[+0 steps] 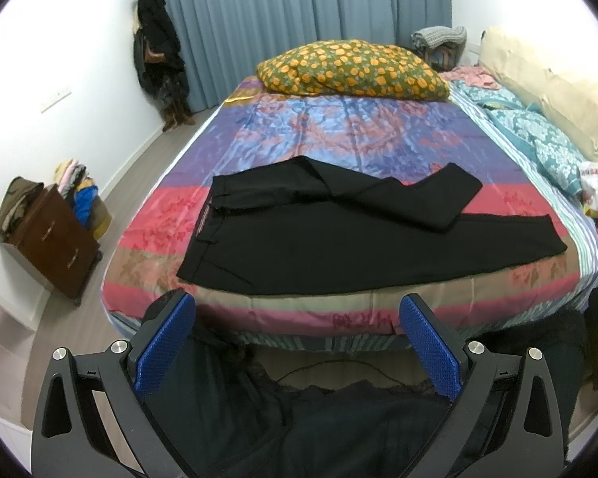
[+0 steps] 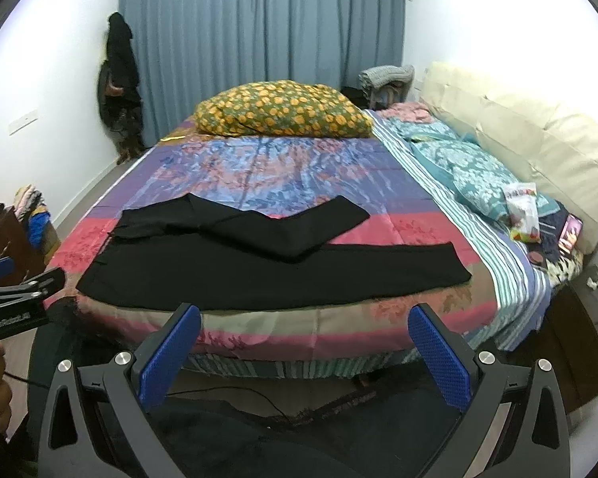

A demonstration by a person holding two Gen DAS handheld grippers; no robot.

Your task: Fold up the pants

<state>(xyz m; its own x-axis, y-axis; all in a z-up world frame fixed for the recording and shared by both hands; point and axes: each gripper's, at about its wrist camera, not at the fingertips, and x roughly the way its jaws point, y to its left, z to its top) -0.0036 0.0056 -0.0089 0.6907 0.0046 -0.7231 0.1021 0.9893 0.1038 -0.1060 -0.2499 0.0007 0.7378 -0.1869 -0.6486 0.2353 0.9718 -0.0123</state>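
Both tongs, left tongs (image 1: 297, 344) and right tongs (image 2: 305, 352), are held level short of the bed's (image 2: 259, 330) near edge with jaws spread wide and gripping nothing, while the black pants (image 2: 259, 271) lie flat along that near edge, one leg bent across the other, waistband left.

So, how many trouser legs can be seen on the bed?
2. One leg lies flat along the near edge of the bed. The other leg lies behind it, bent, crossing partly over the first. Nothing appears hidden.
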